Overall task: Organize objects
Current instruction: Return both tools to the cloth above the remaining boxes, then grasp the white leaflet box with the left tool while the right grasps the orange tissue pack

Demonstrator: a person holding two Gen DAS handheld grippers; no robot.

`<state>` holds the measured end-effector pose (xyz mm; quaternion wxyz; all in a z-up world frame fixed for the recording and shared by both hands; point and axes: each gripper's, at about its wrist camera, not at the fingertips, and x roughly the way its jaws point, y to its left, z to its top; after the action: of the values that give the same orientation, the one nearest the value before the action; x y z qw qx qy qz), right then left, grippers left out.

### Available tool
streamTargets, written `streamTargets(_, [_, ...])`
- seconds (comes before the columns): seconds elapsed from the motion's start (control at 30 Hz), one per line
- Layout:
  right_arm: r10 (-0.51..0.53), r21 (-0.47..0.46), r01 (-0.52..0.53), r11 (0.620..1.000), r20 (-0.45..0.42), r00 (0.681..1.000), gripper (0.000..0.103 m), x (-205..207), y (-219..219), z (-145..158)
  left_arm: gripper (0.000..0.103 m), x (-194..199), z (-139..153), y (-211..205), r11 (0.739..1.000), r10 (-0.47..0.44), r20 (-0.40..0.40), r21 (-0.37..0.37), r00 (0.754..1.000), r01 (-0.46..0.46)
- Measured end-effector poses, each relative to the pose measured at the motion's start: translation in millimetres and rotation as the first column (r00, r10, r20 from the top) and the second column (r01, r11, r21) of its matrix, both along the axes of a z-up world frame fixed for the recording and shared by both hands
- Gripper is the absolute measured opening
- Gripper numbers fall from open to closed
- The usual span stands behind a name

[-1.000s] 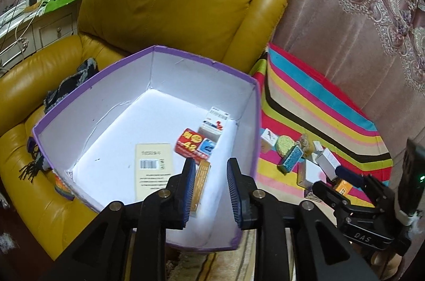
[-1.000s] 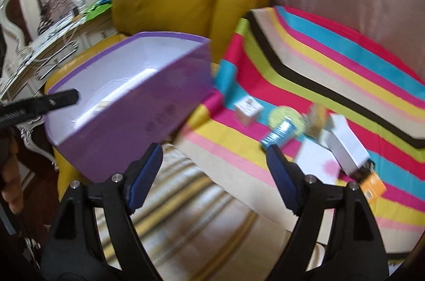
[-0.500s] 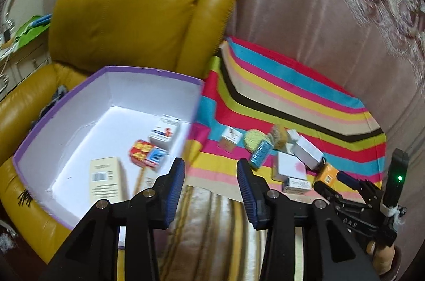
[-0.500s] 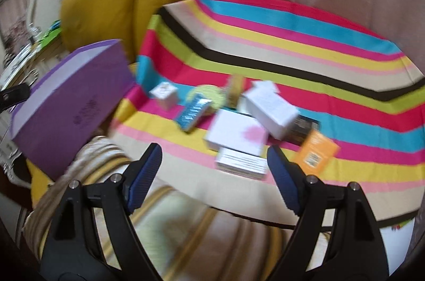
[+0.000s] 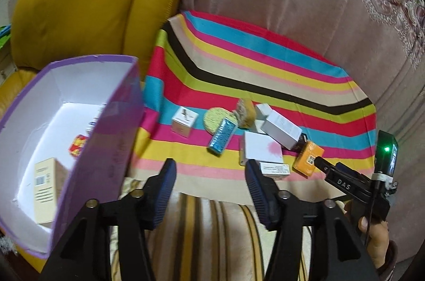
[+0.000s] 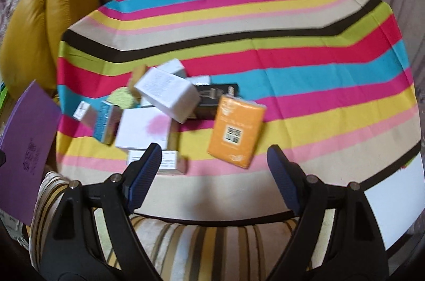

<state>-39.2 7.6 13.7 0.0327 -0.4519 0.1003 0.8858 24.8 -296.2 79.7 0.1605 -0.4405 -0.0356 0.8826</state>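
Both grippers, left [image 5: 209, 176] and right [image 6: 213, 164], spread wide and empty above the near edge of the striped cloth [image 6: 292, 63]. Small boxes [image 6: 167, 92] clustered mid-cloth, orange pack [image 6: 236, 132] rightmost; purple bin [image 5: 106, 148] at left, a few boxes inside.

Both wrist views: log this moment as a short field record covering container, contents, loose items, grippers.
container: purple box, open top, white inside, left of the striped cloth
contents seen: beige carton, red-yellow pack; others partly hidden by the wall
loose items on cloth: orange packet, teal box, white box with pink blot, large white box, black box, small white cube box, yellow-green sponge
left gripper: open, empty
right gripper: open, empty, facing the orange packet
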Motion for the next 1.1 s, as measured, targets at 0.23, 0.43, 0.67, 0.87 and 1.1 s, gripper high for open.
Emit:
streamTargets(0.23, [-0.124,-0.007,0.125,0.992,0.039,0.991,0.084,-5,25,-15,0.073,-25,-21,35,0.996,-0.083,0.040,-0.029,0.996,0.084])
streamTargets(0.43, [-0.126,0.045,0.122,0.991,0.090,0.988,0.084,-16,20,-28,0.077,-51,-42,73,0.985,-0.159,0.078,-0.057,0.984,0.163])
streamTargets(0.67, [-0.154,0.094,0.144,0.985,0.107,0.982,0.084,-30,13,-35,0.083,-80,-57,123,0.958,-0.260,0.099,-0.098,0.960,0.270])
streamTargets(0.87, [-0.167,0.120,0.153,0.981,0.117,0.979,0.084,-38,12,-40,0.089,-98,-71,158,0.926,-0.337,0.130,-0.135,0.933,0.353])
streamTargets(1.1, [-0.181,0.124,0.164,0.979,0.133,0.975,0.084,-49,15,-48,0.102,-107,-81,187,0.893,-0.398,0.141,-0.166,0.906,0.418])
